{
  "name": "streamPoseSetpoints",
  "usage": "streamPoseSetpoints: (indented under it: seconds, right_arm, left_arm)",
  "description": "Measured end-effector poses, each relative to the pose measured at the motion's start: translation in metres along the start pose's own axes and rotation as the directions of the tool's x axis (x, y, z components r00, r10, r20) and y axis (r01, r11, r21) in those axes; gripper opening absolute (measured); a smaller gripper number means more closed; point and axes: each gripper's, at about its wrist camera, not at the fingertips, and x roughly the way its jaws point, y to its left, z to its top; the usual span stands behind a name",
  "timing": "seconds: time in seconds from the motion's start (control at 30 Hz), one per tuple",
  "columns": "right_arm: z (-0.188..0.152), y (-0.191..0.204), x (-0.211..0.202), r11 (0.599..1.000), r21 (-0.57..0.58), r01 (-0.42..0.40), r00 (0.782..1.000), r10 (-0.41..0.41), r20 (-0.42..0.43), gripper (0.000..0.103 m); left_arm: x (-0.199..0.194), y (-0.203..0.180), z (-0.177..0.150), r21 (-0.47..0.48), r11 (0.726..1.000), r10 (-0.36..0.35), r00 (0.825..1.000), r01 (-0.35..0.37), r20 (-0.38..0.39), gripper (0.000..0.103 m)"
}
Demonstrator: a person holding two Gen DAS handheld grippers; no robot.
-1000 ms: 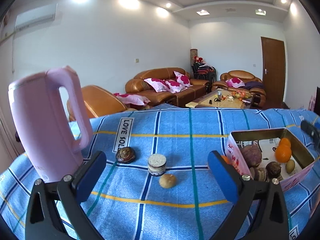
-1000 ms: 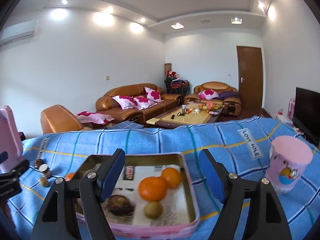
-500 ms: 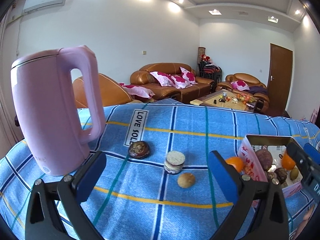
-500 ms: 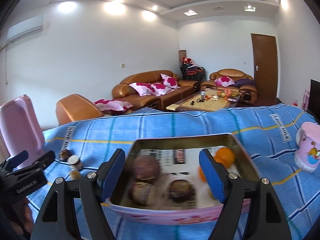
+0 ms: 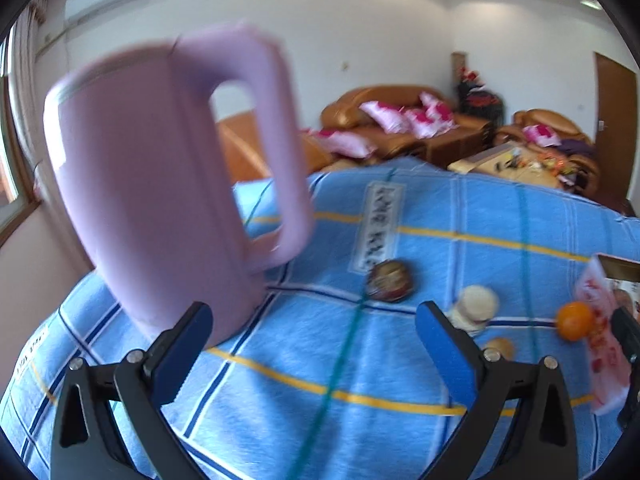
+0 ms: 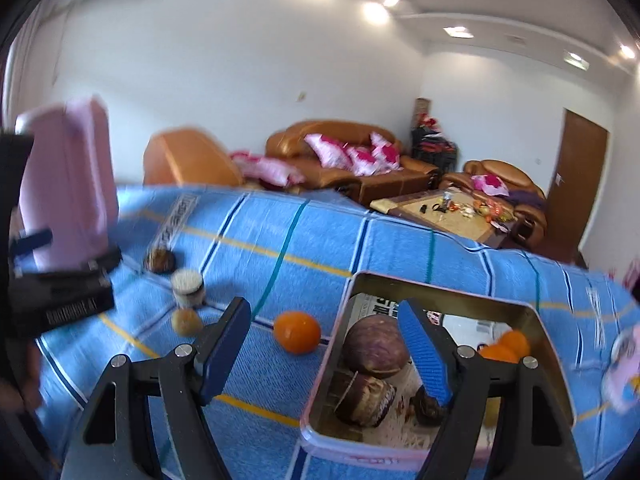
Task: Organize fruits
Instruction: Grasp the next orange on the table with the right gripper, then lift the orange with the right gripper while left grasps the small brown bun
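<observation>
A: Where is the fruit lying at this moment?

B: One orange (image 6: 297, 332) is sitting loose on the blue cloth (image 6: 320, 240), just left of the tin (image 6: 352, 446). Inside the tin a purple round fruit (image 6: 374, 350) is resting toward the left, with two more oranges (image 6: 505, 347) at the far right. Farther left on the cloth, a dark fruit (image 6: 160, 260), a small jar (image 6: 187, 288) and a pale round fruit (image 6: 186, 322) are lying in a loose line.

A: Right gripper?

B: The right gripper (image 6: 326, 346) is hanging over the tin's left edge, jaws apart, having just been closing. Nothing is gripped; the loose orange is showing between the fingers, beyond them.

A: Left gripper?

B: The left gripper (image 5: 314, 344) is standing released, nothing between its pads. It is hovering near the pink kettle (image 5: 160, 184), which is filling the left of its view. The dark fruit (image 5: 389, 281) is lying ahead, the jar (image 5: 476, 310) and orange (image 5: 574, 320) to the right. Picture blurred.
</observation>
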Motion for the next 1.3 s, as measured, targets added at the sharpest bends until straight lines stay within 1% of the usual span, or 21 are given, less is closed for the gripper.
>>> streamPoseSetpoints:
  seconds: [0.03,0.07,0.13,0.23,0.27,0.4,0.43,0.53,0.6,0.63,0.7,0.77,0.8,0.87,0.9,0.97,1.0,1.07,1.17,1.23,1.3]
  right_arm:
    - [0.003,0.002,0.006,0.999,-0.031,-0.008,1.0,0.007,-0.03,0.056]
    - [0.004,0.004,0.011,0.998,-0.053,-0.015,0.998,0.012,-0.057,0.051]
    - [0.009,0.009,0.024,0.994,-0.094,-0.056,0.992,0.045,-0.119,0.049]
    - [0.015,0.016,0.036,0.986,-0.147,-0.08,0.986,0.056,-0.156,0.049]
    - [0.017,0.019,0.043,0.981,-0.171,-0.09,0.98,0.058,-0.188,0.049]
    - [0.012,0.027,0.063,0.961,-0.262,-0.082,0.961,0.006,-0.277,0.049]
    - [0.01,0.029,0.066,0.957,-0.28,-0.081,0.958,-0.002,-0.287,0.045]
    - [0.008,0.035,0.074,0.94,-0.33,-0.088,0.947,-0.023,-0.32,0.044]
    - [0.006,0.04,0.078,0.918,-0.39,-0.07,0.941,-0.069,-0.331,0.044]
    - [0.004,0.042,0.078,0.905,-0.42,-0.067,0.942,-0.082,-0.327,0.041]
    - [0.004,0.043,0.078,0.895,-0.439,-0.079,0.936,-0.085,-0.342,0.032]
    - [0.004,0.042,0.076,0.893,-0.444,-0.076,0.932,-0.095,-0.349,0.03]
    - [0.005,0.04,0.072,0.897,-0.437,-0.066,0.935,-0.097,-0.341,0.029]
    - [0.008,0.032,0.057,0.926,-0.376,-0.041,0.954,-0.076,-0.291,0.029]
    - [0.011,0.026,0.046,0.951,-0.307,-0.044,0.965,-0.039,-0.258,0.029]
    - [0.014,0.01,0.019,0.989,-0.124,-0.084,0.982,0.061,-0.178,0.029]
    - [0.012,0.003,0.004,0.993,-0.039,-0.112,0.986,0.106,-0.128,0.029]
    - [0.005,-0.001,-0.021,0.988,0.042,-0.149,0.988,0.151,-0.037,0.029]
    - [-0.01,0.001,-0.046,0.989,0.08,-0.124,0.991,0.119,0.065,0.029]
    - [-0.017,-0.002,-0.051,0.991,0.097,-0.087,0.99,0.075,0.116,0.029]
    - [-0.02,-0.003,-0.048,0.99,0.115,-0.077,0.99,0.062,0.127,0.029]
  left_arm:
    - [0.005,0.004,0.0,-0.015,1.0,0.006,1.0,-0.006,-0.03,0.103]
    - [0.009,0.007,0.0,-0.026,1.0,0.001,0.999,-0.003,-0.052,0.103]
    - [0.013,0.01,-0.001,-0.039,0.999,-0.013,0.997,0.01,-0.082,0.103]
    - [0.016,0.01,-0.003,-0.034,0.999,-0.007,0.995,0.004,-0.099,0.103]
    - [0.017,0.011,-0.003,-0.03,1.0,-0.006,0.995,0.003,-0.1,0.103]
    - [0.015,0.006,-0.005,-0.014,1.0,-0.024,0.994,0.022,-0.11,0.103]
    - [0.018,0.004,-0.003,-0.014,0.999,-0.033,0.993,0.031,-0.114,0.103]
    - [0.017,0.003,-0.001,-0.022,0.997,-0.071,0.989,0.069,-0.126,0.103]
    - [0.017,0.004,-0.001,-0.027,0.997,-0.078,0.989,0.076,-0.129,0.103]
    - [0.017,0.004,-0.001,-0.028,0.997,-0.076,0.989,0.073,-0.13,0.103]
    - [0.018,0.005,-0.001,-0.031,0.997,-0.075,0.988,0.072,-0.131,0.103]
    - [0.019,0.007,0.001,-0.033,0.997,-0.076,0.989,0.072,-0.128,0.103]
    - [0.02,0.007,0.002,-0.033,0.997,-0.076,0.989,0.073,-0.125,0.103]
    - [0.018,0.007,0.002,-0.032,0.996,-0.088,0.989,0.085,-0.118,0.103]
    - [0.018,0.008,0.002,-0.032,0.995,-0.096,0.989,0.093,-0.115,0.103]
    - [0.015,0.006,0.002,-0.031,0.992,-0.128,0.986,0.125,-0.106,0.103]
    - [0.013,0.005,0.002,-0.029,0.989,-0.148,0.984,0.146,-0.101,0.103]
    - [0.011,0.001,0.001,-0.019,0.981,-0.195,0.976,0.194,-0.096,0.103]
    - [0.006,-0.011,-0.001,0.014,0.959,-0.282,0.954,0.285,-0.098,0.102]
    - [0.001,-0.018,-0.004,0.049,0.948,-0.31,0.947,0.315,-0.081,0.1]
    - [-0.002,-0.027,-0.006,0.074,0.945,-0.313,0.947,0.318,-0.078,0.099]
